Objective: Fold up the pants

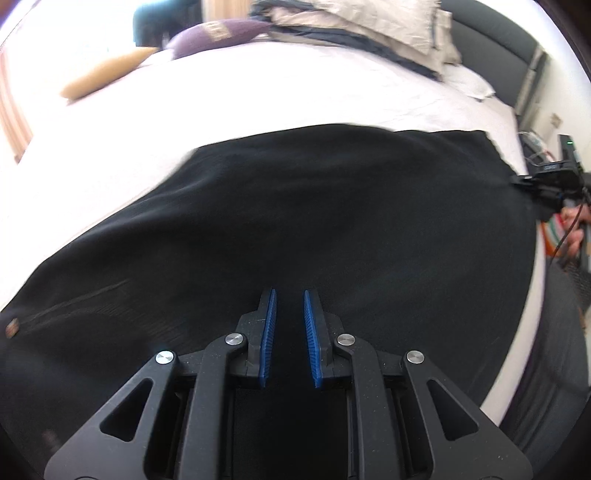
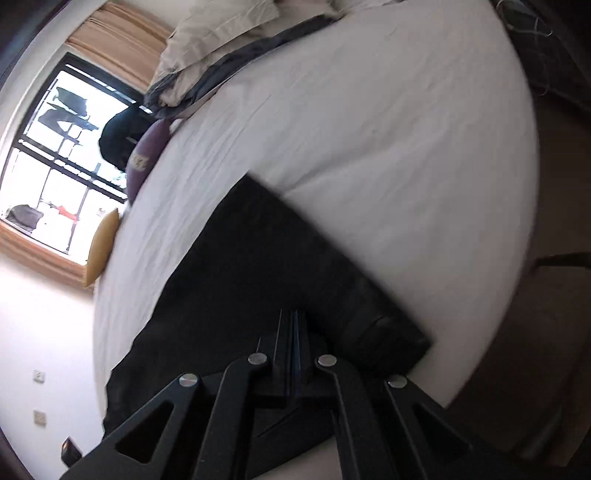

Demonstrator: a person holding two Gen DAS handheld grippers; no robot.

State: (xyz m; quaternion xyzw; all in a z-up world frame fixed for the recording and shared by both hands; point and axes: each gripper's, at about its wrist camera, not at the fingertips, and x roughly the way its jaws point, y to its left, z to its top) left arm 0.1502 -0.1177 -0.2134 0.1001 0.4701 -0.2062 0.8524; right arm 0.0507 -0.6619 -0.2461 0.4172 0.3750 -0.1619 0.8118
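Observation:
Black pants (image 1: 295, 206) lie spread wide across a white bed (image 1: 295, 92). My left gripper (image 1: 288, 295) is low over the near side of the cloth; its blue pads (image 1: 269, 332) stand a narrow gap apart with black fabric between them, shut on the pants. At the far right, my right gripper (image 1: 532, 182) pinches a corner of the pants, and the cloth pulls to a point there. In the right wrist view my right gripper (image 2: 293, 314) has its fingers pressed together on the pants (image 2: 258, 258), next to a thicker rolled edge (image 2: 388, 332).
A yellow cushion (image 1: 107, 72), a purple cushion (image 1: 214, 37) and beige pillows (image 1: 369, 26) lie at the far side of the bed, by a dark headboard (image 1: 491, 51). A person's hand (image 1: 572, 229) shows at the right edge. A window (image 2: 66, 147) is beyond the bed.

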